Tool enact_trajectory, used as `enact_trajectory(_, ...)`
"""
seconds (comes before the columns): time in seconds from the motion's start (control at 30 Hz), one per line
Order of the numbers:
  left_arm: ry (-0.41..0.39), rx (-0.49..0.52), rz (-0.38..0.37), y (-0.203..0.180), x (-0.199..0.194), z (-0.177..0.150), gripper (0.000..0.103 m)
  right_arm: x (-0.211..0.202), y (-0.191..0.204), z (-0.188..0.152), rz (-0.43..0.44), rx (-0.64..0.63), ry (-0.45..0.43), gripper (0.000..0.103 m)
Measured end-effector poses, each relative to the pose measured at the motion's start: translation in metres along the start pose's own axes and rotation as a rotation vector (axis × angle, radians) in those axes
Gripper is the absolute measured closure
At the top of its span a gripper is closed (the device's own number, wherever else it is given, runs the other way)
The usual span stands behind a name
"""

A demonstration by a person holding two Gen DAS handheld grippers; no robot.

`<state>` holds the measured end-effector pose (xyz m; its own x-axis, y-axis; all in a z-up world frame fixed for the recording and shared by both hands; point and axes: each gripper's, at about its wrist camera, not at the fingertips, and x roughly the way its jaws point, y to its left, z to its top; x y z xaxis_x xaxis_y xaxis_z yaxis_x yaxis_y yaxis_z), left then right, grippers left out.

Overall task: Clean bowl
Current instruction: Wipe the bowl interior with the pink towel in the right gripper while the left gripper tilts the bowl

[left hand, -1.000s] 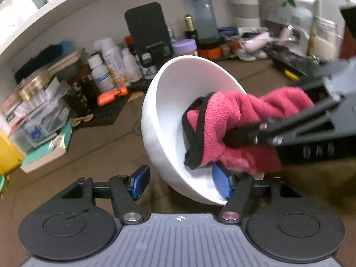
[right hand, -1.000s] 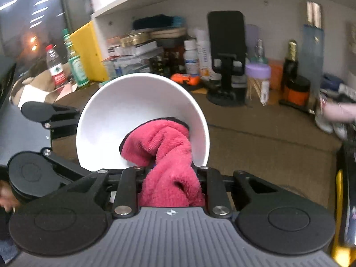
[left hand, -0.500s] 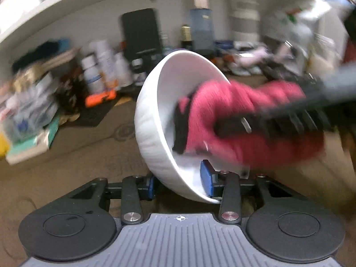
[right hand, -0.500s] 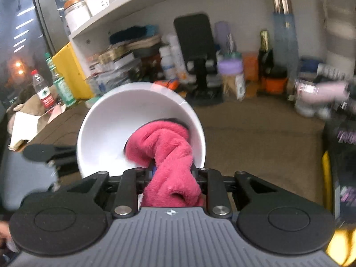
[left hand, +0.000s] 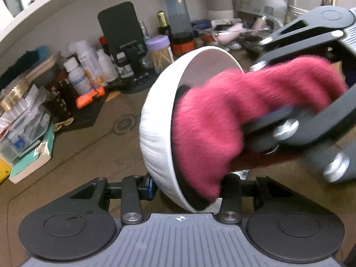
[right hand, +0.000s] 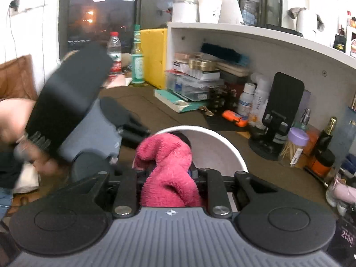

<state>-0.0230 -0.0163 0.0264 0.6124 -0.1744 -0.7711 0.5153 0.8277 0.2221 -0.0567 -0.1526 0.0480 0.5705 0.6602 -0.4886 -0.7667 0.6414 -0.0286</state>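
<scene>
We see a brown mat-covered desk top (left hand: 93, 153) w/ a white shelf (right hand: 267, 37) above its back edge. On the desk, under the shelf: a black phone stand (left hand: 131, 51), white plastic bottles (left hand: 89, 69), an orange utility knife (left hand: 90, 96), a lilac-lidded toothpick jar (left hand: 159, 53) & clear plastic boxes (right hand: 193, 86) stacked on a teal book (right hand: 175, 102). Left of the shelf in the right wrist view stand a yellow box (right hand: 153, 55), a green glass bottle (right hand: 137, 60) & a red-capped water bottle (right hand: 114, 49).

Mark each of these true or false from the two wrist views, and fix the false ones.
1. The left gripper grips the white bowl by its rim. True.
2. The right gripper is shut on a pink cloth. True.
3. The bowl stands upright on the table. False: it is held tilted on its side, clear of the table.
4. The cloth is blue. False: it is pink.
5. The cloth lies outside the bowl. False: it is pushed into the bowl.
</scene>
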Motion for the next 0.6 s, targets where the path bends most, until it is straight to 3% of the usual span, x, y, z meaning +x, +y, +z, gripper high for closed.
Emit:
enact_trajectory(0.07,-0.001,-0.008,0.014,0.005,0.001,0.003,0.052,0.004,-0.019,-0.007,-0.068,0.117,0.014,0.079)
enact_trajectory(0.17,-0.042,-0.067,0.046,0.008,-0.003,0.007,0.018,0.018,-0.045,-0.026,-0.078,0.302,0.050,0.081)
enact_trajectory(0.2,-0.069,-0.099,0.091,0.005,-0.002,0.008,0.014,0.019,-0.047,-0.029,-0.076,0.340,0.044,0.082)
enact_trajectory(0.43,-0.114,-0.261,0.181,-0.006,0.023,0.003,0.007,0.022,-0.058,-0.054,-0.062,0.607,0.002,0.081)
enact_trajectory(0.47,-0.147,-0.330,0.167,-0.003,0.027,-0.002,0.008,0.022,-0.060,-0.057,-0.060,0.645,-0.004,0.081)
enact_trajectory(0.53,-0.166,-0.396,0.110,0.004,0.028,-0.007,0.019,0.022,-0.063,-0.063,-0.056,0.707,-0.018,0.079)
enact_trajectory(0.57,-0.176,-0.429,0.066,0.009,0.029,-0.010,0.031,0.019,-0.064,-0.063,-0.055,0.709,-0.028,0.079)
enact_trajectory(0.6,-0.185,-0.427,0.047,0.010,0.026,-0.010,0.054,0.016,-0.064,-0.062,-0.059,0.698,-0.038,0.079)
